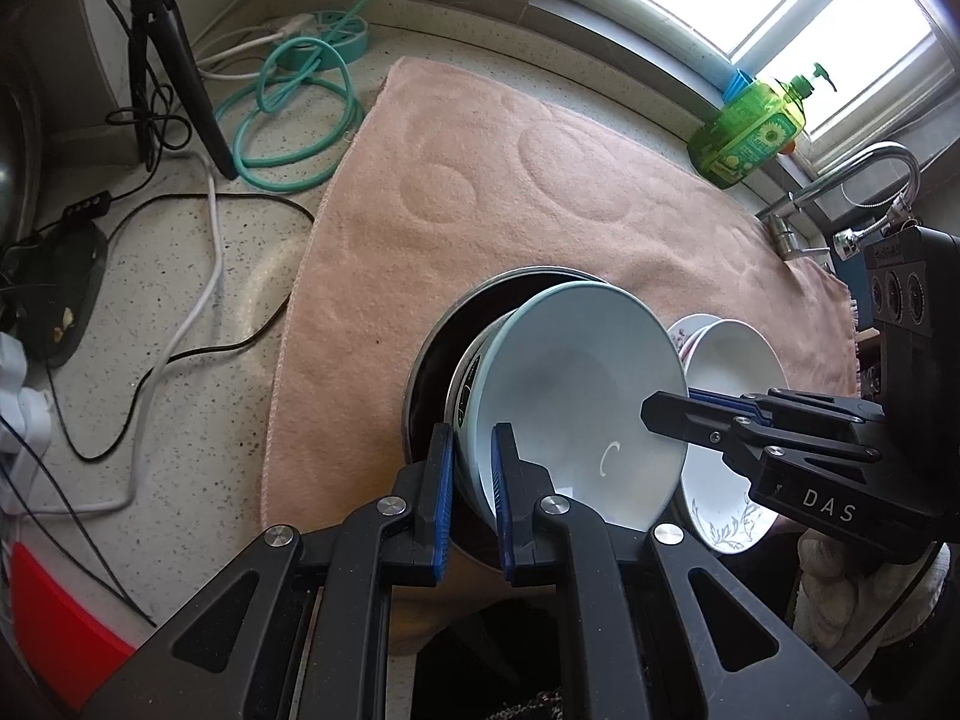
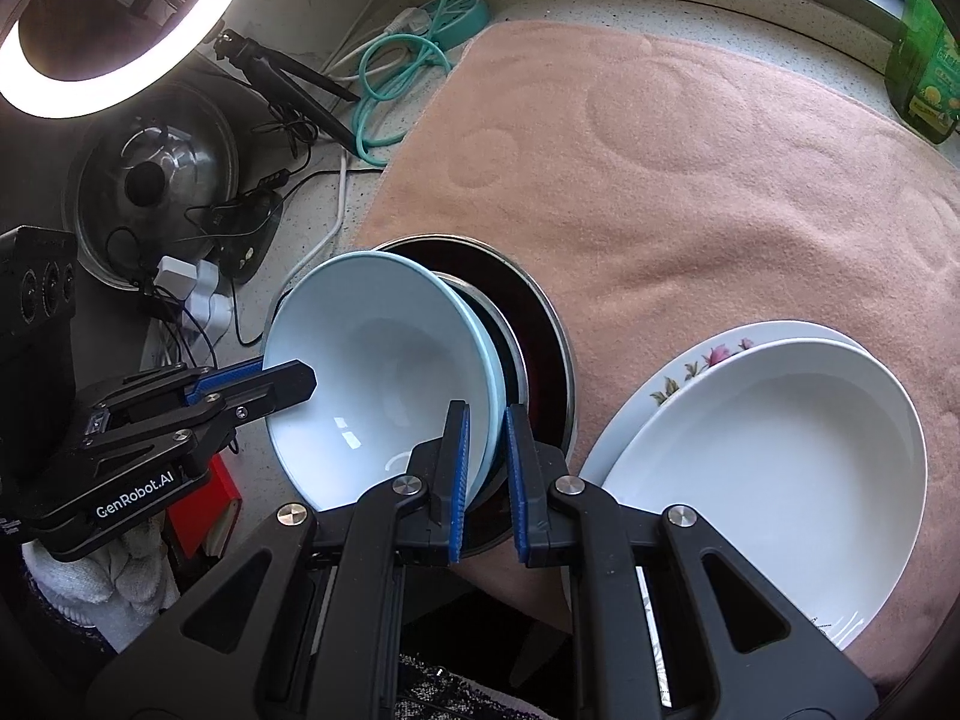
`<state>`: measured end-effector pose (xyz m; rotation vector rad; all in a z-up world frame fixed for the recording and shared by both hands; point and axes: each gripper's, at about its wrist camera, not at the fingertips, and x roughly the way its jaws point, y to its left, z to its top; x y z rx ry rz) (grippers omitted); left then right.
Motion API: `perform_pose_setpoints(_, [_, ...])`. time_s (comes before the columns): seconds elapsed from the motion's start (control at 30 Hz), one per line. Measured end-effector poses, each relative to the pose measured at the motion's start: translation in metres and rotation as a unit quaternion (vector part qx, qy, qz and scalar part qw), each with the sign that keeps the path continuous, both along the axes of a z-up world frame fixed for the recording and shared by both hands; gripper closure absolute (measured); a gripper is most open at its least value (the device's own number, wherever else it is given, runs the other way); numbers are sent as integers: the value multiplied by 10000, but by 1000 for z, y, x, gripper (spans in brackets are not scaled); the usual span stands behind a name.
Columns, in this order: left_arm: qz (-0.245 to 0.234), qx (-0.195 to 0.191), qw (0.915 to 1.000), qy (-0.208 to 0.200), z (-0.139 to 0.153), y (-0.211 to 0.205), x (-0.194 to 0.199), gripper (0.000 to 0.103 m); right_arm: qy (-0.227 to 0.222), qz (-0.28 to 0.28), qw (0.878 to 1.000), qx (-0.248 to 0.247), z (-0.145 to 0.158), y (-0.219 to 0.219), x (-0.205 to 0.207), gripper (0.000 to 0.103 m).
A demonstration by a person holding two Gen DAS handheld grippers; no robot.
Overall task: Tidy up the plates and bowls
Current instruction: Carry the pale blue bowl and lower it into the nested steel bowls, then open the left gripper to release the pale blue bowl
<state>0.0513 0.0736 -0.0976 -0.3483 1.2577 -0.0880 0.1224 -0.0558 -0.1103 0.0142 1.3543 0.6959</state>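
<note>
both tools pinch the blue bowl's (image 1: pixel 576 396) rim, left tool (image 1: pixel 474 498) and right tool (image 2: pixel 486 474) on opposite sides. it hangs tilted over the steel pan (image 2: pixel 540 324) on the towel (image 2: pixel 690 180), probably for nesting.

1. Left wrist view: steeply downward, close over the pale blue bowl (image 1: pixel 576 396).
2. Right wrist view: same downward tilt, opposite rim.
3. Shared: bowl, pink towel (image 1: pixel 540 192).

A pink towel (image 1: pixel 540 192) covers the counter beside green soap bottle (image 1: pixel 750 132).
</note>
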Motion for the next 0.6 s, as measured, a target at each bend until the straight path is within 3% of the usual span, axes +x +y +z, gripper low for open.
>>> perform_pose_setpoints(0.37, [-30, 67, 10000, -37, -2, -1, 3, 93, -9, -48, 10000, -24, 0, 0, 0, 88])
perform_pose_setpoints(0.47, [15, 71, 9999, -82, 1, 1, 3, 91, -60, -28, 10000, 14, 3, -1, 0, 83])
perform_pose_setpoints(0.5, [33, 55, 9999, -110, 2, 2, 3, 91, -98, -20, 9999, 23, 4, -2, 0, 78])
perform_pose_setpoints(0.6, [100, 21, 9998, -180, 5, 6, 1, 91, -235, -36, 9997, 81, 10, -3, 0, 49])
